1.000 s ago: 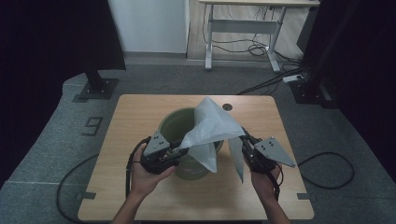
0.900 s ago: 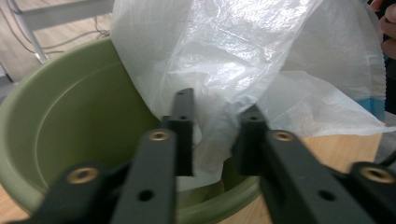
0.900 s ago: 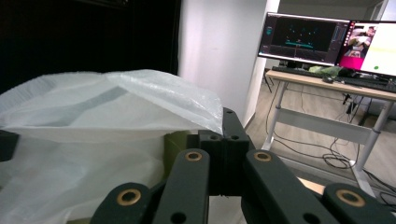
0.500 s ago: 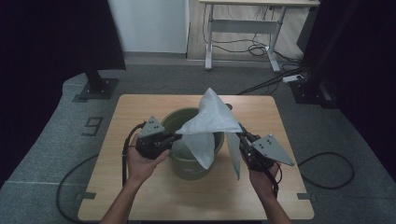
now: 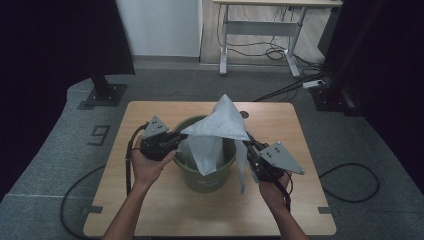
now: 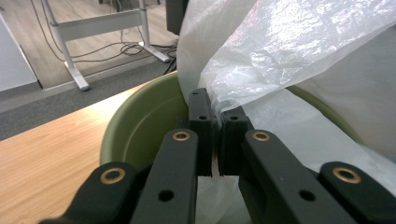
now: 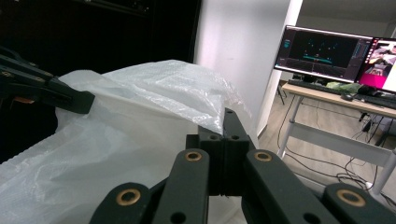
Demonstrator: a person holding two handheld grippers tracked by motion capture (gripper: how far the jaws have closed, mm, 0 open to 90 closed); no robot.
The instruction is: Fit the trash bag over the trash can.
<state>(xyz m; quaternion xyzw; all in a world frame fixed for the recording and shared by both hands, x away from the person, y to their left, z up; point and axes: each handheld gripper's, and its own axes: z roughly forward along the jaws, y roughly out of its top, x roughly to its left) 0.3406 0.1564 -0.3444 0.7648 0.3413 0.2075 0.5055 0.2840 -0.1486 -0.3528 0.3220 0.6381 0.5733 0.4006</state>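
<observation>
We hold a thin, crinkly white plastic bag [image 5: 216, 132] stretched over a round olive-green bucket [image 5: 207, 175] at the middle of the wooden bench [image 5: 150, 210], likely to line it. Our left claw [image 5: 176, 141], whose jaws have just been closing, pinches the bag's edge at the bucket's left rim. Our right claw [image 5: 248, 150] is clamped tight on the opposite edge beside the right rim. Between them the film rises in a peak above the bucket.

A lab or office recording room: black curtains [image 5: 55, 40], grey carpet floor [image 5: 190, 85], a white-legged desk [image 5: 260, 25] over loose cables, two lit monitors [image 7: 322, 49]
</observation>
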